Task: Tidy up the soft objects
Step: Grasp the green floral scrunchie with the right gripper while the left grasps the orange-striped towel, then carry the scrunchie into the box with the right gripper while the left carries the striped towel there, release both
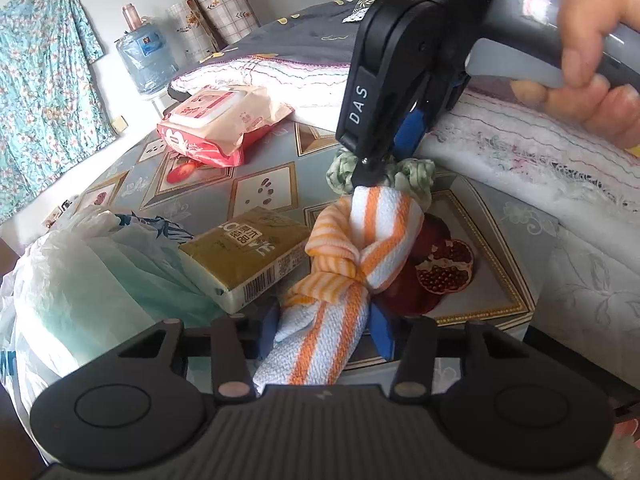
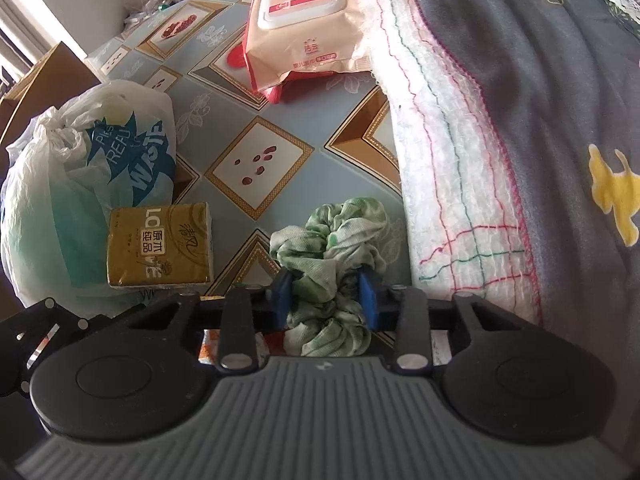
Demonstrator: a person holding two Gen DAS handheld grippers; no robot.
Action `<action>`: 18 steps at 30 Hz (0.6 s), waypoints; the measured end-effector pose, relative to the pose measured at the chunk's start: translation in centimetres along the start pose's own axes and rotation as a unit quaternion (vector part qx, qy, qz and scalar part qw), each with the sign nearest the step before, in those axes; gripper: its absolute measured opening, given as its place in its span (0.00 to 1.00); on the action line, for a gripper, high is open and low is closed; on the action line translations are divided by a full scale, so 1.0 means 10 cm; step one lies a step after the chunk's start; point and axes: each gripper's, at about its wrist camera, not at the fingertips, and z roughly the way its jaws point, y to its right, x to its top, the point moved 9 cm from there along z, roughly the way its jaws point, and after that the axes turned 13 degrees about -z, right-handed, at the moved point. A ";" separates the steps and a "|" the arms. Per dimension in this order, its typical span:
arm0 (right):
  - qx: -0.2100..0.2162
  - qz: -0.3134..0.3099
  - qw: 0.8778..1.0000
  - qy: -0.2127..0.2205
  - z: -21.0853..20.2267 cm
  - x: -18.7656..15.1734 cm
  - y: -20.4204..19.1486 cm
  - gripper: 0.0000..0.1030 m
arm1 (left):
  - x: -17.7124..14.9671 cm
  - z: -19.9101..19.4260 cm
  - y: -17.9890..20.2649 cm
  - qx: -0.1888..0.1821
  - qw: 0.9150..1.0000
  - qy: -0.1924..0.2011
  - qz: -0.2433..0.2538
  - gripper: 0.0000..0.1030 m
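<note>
We see our left gripper [image 1: 326, 330] clamped on the near end of a knotted orange-striped towel [image 1: 352, 248] on the patterned table [image 1: 264, 192], our right gripper [image 2: 326, 300] pinching a green scrunchie [image 2: 336, 240] at its far end, tissue pack [image 1: 244, 256] to the left.

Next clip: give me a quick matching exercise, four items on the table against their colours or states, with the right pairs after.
Items:
1. knotted towel
2. scrunchie
3. tissue pack
4. wet wipes pack

Descriptions:
A. green and white, between the right gripper's blue pads
B. gold wrapper, lying beside the plastic bag
C. orange and white stripes, between the left gripper's pads
D. pink and red, white flip lid, next to the folded blanket

Pairs: 1-C, 2-A, 3-B, 4-D
</note>
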 end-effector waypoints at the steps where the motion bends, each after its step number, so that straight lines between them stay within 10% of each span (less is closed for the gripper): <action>1: 0.005 0.009 1.000 0.007 -0.03 0.00 0.01 0.26 | 0.00 -0.02 -0.01 0.004 1.000 0.002 0.000 0.46; 18: 0.064 0.047 0.981 0.177 -1.34 0.20 -0.37 0.22 | 0.45 -0.99 -0.42 0.027 0.991 0.113 -0.069 0.45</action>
